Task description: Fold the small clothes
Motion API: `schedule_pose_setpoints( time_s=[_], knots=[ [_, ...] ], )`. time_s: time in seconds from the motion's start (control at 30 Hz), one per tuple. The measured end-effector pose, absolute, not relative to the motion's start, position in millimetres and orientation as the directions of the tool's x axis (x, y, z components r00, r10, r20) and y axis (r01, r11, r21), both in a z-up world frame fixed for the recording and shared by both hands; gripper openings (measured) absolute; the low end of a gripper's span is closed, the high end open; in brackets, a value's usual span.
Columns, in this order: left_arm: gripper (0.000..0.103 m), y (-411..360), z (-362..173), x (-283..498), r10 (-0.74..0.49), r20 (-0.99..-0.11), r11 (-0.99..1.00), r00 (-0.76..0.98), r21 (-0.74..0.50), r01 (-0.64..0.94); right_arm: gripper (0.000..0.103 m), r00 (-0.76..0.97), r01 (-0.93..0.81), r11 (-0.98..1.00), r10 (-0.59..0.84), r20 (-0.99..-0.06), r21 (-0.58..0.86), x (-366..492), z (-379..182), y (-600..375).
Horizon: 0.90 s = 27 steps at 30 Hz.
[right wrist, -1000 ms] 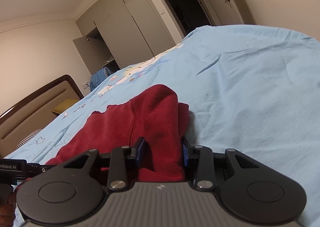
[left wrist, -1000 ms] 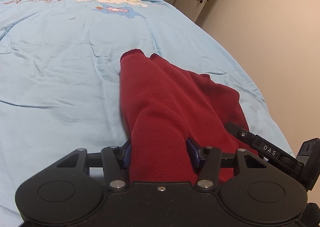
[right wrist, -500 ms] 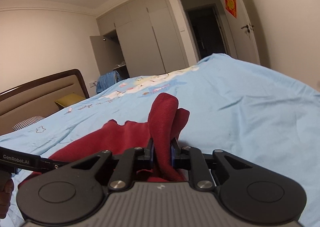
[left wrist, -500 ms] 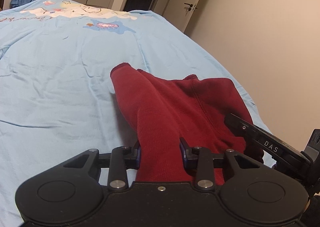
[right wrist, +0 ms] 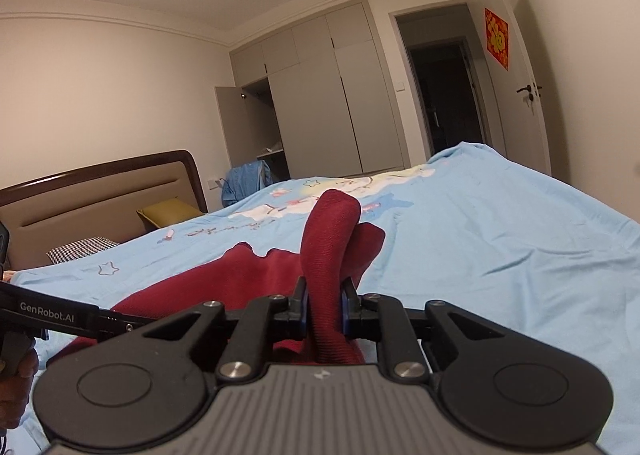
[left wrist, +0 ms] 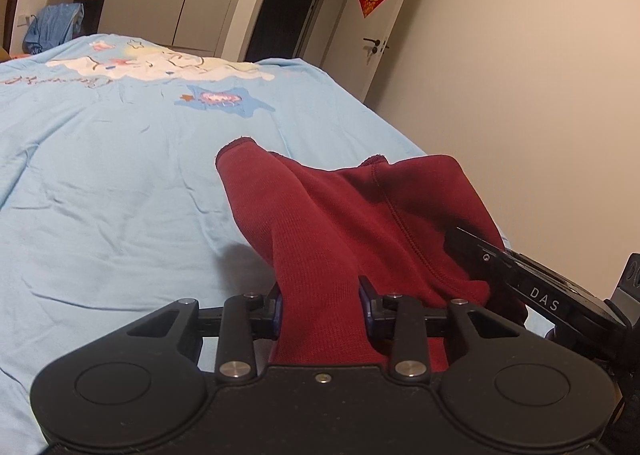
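A dark red knit garment [left wrist: 340, 215] lies on the light blue bed sheet [left wrist: 100, 183], partly lifted at its near edge. My left gripper [left wrist: 320, 301] is shut on a thick fold of it, the cloth running forward between the blue pads. In the right wrist view the same red garment [right wrist: 240, 275] spreads to the left, and my right gripper [right wrist: 325, 309] is shut on a raised ridge of it that arches up ahead of the fingers. The right gripper's body [left wrist: 540, 287] shows at the right edge of the left wrist view.
The bed's right edge runs close to a beige wall [left wrist: 520, 95]. A headboard [right wrist: 100, 191], a yellow pillow [right wrist: 168, 211] and a checked pillow [right wrist: 80, 247] sit at the left. A wardrobe [right wrist: 340, 95], a dark doorway [right wrist: 444, 95] and blue clothes [right wrist: 244, 179] lie beyond the bed.
Both grippers have closed tighter on the red garment and lifted it; both views have tilted upward, showing more of the room. The right gripper's fold is now narrow and upright.
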<state>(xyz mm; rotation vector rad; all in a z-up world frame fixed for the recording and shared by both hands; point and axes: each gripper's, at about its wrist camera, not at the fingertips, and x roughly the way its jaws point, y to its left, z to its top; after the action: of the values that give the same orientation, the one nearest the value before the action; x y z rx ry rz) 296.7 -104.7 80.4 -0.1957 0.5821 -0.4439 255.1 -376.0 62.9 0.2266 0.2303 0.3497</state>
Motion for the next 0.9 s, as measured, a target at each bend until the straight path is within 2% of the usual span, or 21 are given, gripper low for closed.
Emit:
schedule_pose_setpoints(
  time_s=[0.6, 0.9],
  knots=[
    [0.036, -61.1, 99.7, 301.4, -0.399, -0.452, 0.911, 0.798, -0.293, 0.29, 0.017, 0.891, -0.378, 0.891, 0.424, -0.161, 0.25, 292.1, 80.4, -340.5],
    [0.036, -22.9, 71.4, 325.1, -0.348, -0.521, 0.923, 0.779, -0.336, 0.187, 0.017, 0.831, -0.376, 0.861, 0.477, -0.287, 0.341, 348.3, 53.9, -313.2]
  ],
)
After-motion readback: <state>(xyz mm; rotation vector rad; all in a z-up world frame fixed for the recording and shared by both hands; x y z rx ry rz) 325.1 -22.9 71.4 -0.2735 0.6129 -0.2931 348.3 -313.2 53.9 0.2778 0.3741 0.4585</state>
